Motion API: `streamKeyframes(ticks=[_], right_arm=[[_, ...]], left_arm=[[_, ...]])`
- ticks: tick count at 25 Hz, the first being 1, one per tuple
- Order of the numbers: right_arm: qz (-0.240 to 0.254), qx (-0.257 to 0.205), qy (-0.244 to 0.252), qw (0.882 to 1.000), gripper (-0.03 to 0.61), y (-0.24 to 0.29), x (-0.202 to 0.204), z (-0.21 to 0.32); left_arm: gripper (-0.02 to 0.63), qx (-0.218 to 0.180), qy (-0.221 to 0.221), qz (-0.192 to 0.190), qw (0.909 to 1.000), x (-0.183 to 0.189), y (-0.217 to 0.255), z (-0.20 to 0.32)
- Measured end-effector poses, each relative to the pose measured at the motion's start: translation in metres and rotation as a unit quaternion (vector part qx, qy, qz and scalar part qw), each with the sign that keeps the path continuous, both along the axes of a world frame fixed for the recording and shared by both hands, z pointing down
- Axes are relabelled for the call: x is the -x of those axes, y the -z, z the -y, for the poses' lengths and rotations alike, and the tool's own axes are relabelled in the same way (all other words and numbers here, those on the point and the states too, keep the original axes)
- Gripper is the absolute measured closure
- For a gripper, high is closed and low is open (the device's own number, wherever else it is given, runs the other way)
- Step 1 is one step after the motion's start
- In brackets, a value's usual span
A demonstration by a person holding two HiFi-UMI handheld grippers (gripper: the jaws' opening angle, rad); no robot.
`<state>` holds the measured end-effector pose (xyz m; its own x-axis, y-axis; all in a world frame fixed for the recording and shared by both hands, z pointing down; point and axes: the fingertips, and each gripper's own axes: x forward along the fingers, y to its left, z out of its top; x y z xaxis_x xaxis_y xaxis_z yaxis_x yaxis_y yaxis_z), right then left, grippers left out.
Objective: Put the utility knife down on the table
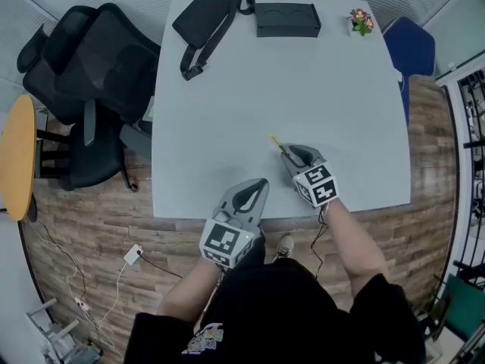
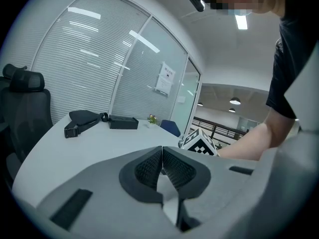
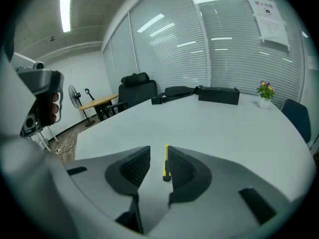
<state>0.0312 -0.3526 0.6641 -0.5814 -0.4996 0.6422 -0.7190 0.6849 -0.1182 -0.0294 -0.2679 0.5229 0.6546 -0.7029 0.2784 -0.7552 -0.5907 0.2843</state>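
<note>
A slim yellow utility knife (image 1: pixel 276 144) lies flat on the pale grey table (image 1: pixel 333 105), near its front edge. In the right gripper view the utility knife (image 3: pixel 165 163) shows in the gap between the jaws, close to the right pad, and no pad presses on it. My right gripper (image 1: pixel 291 158) hovers just behind the knife, open. My left gripper (image 1: pixel 258 193) is at the table's front edge, left of the right one. The left gripper (image 2: pixel 162 156) has its pads closed tip to tip with nothing between them.
At the table's far end lie a black sling bag (image 1: pixel 204 21), a black box (image 1: pixel 288 20) and a small flower pot (image 1: pixel 361 21). Black office chairs (image 1: pixel 91 74) crowd the left side, a blue chair (image 1: pixel 409 48) stands far right, and a round wooden table (image 1: pixel 17 158) sits at the left.
</note>
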Motion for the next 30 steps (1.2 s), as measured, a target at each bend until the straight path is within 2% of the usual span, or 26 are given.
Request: streamKeyframes(ticks=[3, 8, 14, 22, 26, 30], right_arm=[[0.027, -0.029, 0.001, 0.999, 0.484, 0.033, 0.001, -0.004], [0.074, -0.088, -0.005, 0.993, 0.574, 0.097, -0.006, -0.019], [0.126, -0.159, 0.003, 0.979, 0.575, 0.177, -0.025, -0.052], [0.197, -0.237, 0.015, 0.951, 0.575, 0.279, -0.069, -0.128], [0.226, -0.262, 0.020, 0.938, 0.575, 0.315, -0.091, -0.171], [0.240, -0.269, 0.026, 0.932, 0.575, 0.325, -0.102, -0.204]], left_arm=[[0.607, -0.013, 0.007, 0.001, 0.9999, -0.005, 0.010, -0.004], [0.607, -0.039, 0.019, 0.006, 0.9990, -0.012, 0.034, -0.015], [0.607, -0.077, 0.035, 0.015, 0.9963, -0.020, 0.068, -0.036], [0.607, -0.134, 0.079, 0.019, 0.9877, -0.031, 0.127, -0.082], [0.608, -0.147, 0.100, 0.019, 0.9839, -0.041, 0.145, -0.121], [0.609, -0.150, 0.115, 0.021, 0.9818, -0.049, 0.150, -0.159]])
